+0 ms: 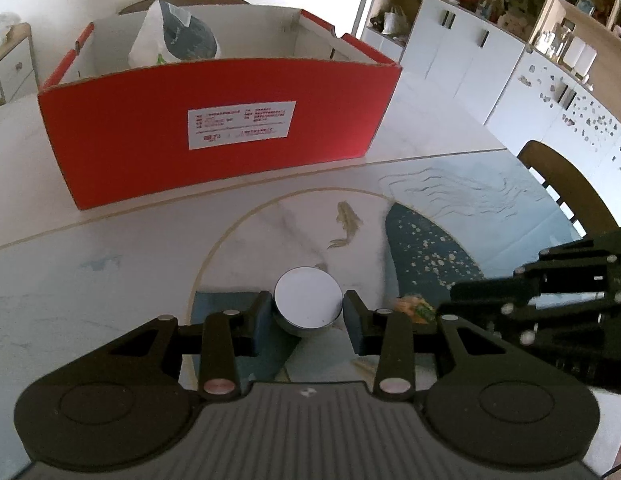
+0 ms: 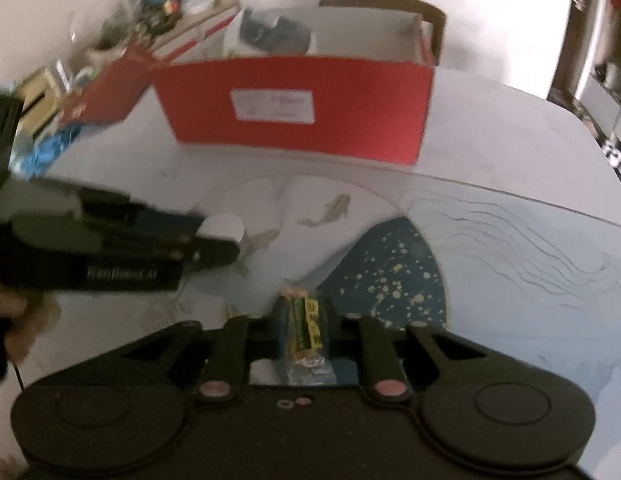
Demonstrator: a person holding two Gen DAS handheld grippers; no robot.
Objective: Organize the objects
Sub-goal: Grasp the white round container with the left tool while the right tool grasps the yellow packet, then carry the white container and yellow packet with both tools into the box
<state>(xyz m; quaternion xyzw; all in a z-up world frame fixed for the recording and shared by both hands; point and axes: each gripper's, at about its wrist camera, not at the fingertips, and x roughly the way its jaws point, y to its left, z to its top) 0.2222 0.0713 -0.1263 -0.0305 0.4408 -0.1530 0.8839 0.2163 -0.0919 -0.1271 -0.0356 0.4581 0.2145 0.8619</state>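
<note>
On the table (image 1: 70, 280): one red box (image 1: 214, 128). Left gripper (image 1: 308, 312) clamps one round tin (image 1: 308, 304); right gripper (image 2: 304, 332) pinches one snack packet (image 2: 304, 328).

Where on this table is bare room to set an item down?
Bare tabletop lies between the red box and the left gripper, and right of the box. It is crowded left of the box, by the clutter.

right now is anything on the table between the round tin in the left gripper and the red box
Nothing visible. Between the round tin in the left gripper and the red box lies only bare printed tabletop; the near wall must be cleared.
</note>
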